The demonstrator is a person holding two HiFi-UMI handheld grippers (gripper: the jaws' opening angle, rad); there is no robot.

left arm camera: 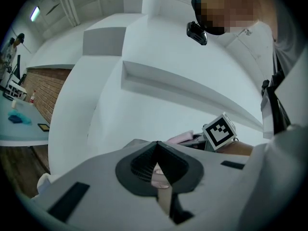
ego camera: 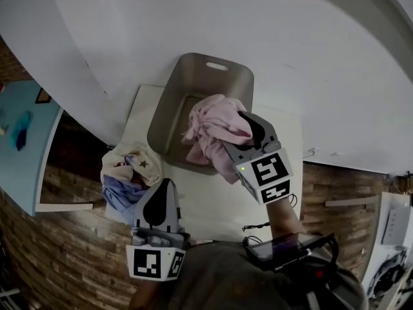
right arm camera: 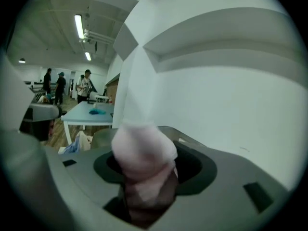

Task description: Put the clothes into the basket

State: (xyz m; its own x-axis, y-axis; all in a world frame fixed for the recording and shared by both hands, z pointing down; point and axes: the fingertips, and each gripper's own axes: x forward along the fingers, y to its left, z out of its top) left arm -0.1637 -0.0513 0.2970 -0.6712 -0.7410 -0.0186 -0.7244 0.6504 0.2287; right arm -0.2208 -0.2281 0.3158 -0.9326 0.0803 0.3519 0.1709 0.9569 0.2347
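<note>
A grey plastic basket (ego camera: pixel 169 112) stands on the small white table (ego camera: pixel 210 202), against the white wall. A bunched pink garment (ego camera: pixel 216 131) hangs over the basket's near rim at the tips of my right gripper (ego camera: pixel 240 126). In the right gripper view the jaws stand apart, and the pink garment (right arm camera: pixel 144 158) bulges blurred and loose between them. A pile of clothes (ego camera: pixel 129 170), cream with stars and blue, lies on the table's left edge. My left gripper (ego camera: pixel 157 192) hovers just right of it, its jaws together with only a thin pale slit (left arm camera: pixel 159 174) between.
A light blue table (ego camera: pixel 22 141) stands far left over a wood-patterned floor (ego camera: pixel 58 257). The white wall (ego camera: pixel 290 44) rises right behind the basket. Several people (right arm camera: pixel 60 85) stand far off in the room. A dark device (ego camera: pixel 284 247) hangs at the person's chest.
</note>
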